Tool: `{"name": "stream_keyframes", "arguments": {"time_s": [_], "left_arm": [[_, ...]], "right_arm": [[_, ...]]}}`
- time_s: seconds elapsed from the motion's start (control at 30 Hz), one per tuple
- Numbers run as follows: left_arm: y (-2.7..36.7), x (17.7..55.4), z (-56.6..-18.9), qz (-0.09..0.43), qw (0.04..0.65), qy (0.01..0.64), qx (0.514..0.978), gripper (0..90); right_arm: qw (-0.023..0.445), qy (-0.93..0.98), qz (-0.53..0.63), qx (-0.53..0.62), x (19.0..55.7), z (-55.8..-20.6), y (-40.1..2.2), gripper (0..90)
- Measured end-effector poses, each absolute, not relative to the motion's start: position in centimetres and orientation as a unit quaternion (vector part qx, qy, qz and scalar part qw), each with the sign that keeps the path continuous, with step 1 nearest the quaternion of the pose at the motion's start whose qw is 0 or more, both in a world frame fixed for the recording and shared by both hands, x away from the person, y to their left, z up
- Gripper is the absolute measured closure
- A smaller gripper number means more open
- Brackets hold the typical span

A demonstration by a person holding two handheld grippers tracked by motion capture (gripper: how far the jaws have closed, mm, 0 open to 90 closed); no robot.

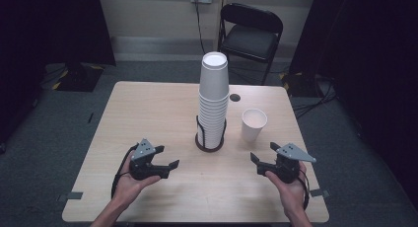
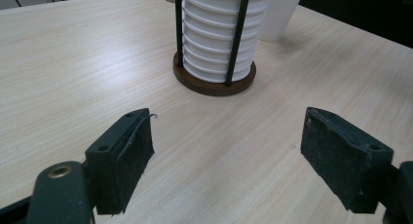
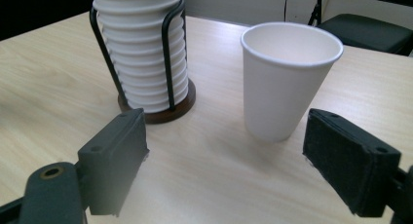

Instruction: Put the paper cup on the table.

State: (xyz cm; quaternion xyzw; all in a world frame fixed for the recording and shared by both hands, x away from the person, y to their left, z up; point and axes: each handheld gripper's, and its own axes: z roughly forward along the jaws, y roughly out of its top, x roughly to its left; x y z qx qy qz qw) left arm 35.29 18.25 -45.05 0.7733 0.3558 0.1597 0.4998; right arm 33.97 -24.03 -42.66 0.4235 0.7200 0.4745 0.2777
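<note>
My right claw [image 1: 262, 159] hangs over the near right of the table [image 1: 148, 113], jaws apart with nothing between them. My left claw [image 1: 166, 156] sits over the near left, jaws spread wide and empty too. Just ahead of my right claw stands a single white paper cup [image 3: 287, 78], upright and empty, clear of both pads. Left of it, near but apart, a tall stack of white cups [image 1: 213, 101] sits upside down in a black wire holder [image 3: 168, 63] on a round brown base [image 2: 214, 83], ahead of my left claw.
</note>
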Motion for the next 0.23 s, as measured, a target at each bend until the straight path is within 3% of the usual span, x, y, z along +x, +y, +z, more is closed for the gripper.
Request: {"name": "stream_keyframes", "arguments": {"time_s": [0.23], "left_arm": [[17.9, 35.2, -45.5, 0.160, 0.495, 0.351, 0.779, 19.3]], "right_arm": [[0.265, 0.727, 0.468, 0.427, 33.2, -43.9, -23.7, 15.4]]}}
